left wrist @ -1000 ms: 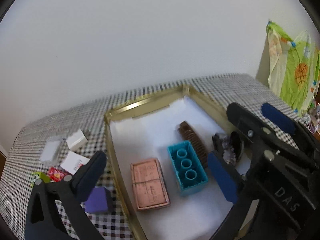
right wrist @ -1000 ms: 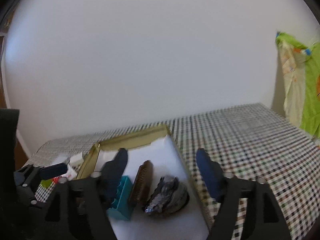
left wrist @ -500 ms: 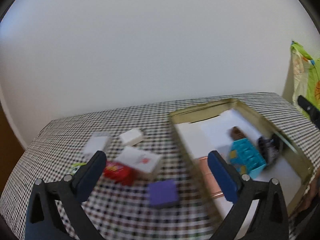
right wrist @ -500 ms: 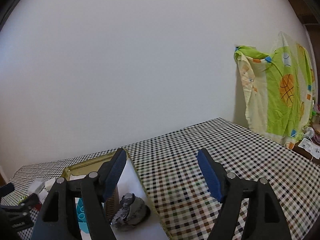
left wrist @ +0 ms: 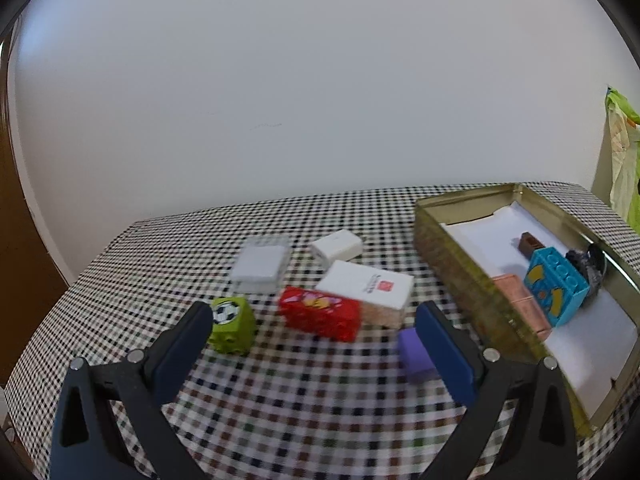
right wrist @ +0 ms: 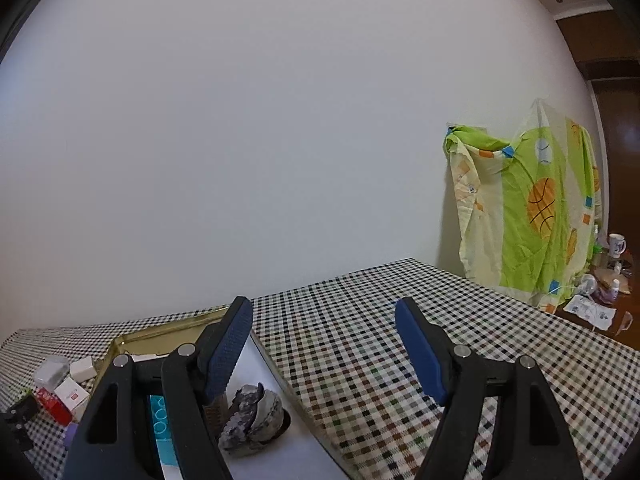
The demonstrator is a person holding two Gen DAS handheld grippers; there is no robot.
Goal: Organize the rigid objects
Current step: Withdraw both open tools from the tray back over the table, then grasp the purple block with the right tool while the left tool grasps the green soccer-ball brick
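Left gripper [left wrist: 312, 320] spread and empty above checked cloth [left wrist: 280, 392], red block [left wrist: 320, 318] at 12 o'clock, green cube [left wrist: 232, 324] at 10, purple block [left wrist: 414, 354] beside right finger, gold tin [left wrist: 452, 280] at 2, right gripper [right wrist: 324, 344] spread, empty.

We see a tabletop [right wrist: 360, 340] covered in a small black-and-white check that takes on brown and green tones nearer to us. Behind it rises a plain pale wall [right wrist: 280, 140]. At the right, a green and yellow cloth [right wrist: 528, 216] printed with an orange basketball hangs beside the wall, reaching down past the tabletop's far edge. Further right, on a brown surface, we make out a white mug [right wrist: 617, 245] and some small packets [right wrist: 588, 309], too small to identify. In the left wrist view, dark brown woodwork [left wrist: 24, 240] borders the wall at the left.
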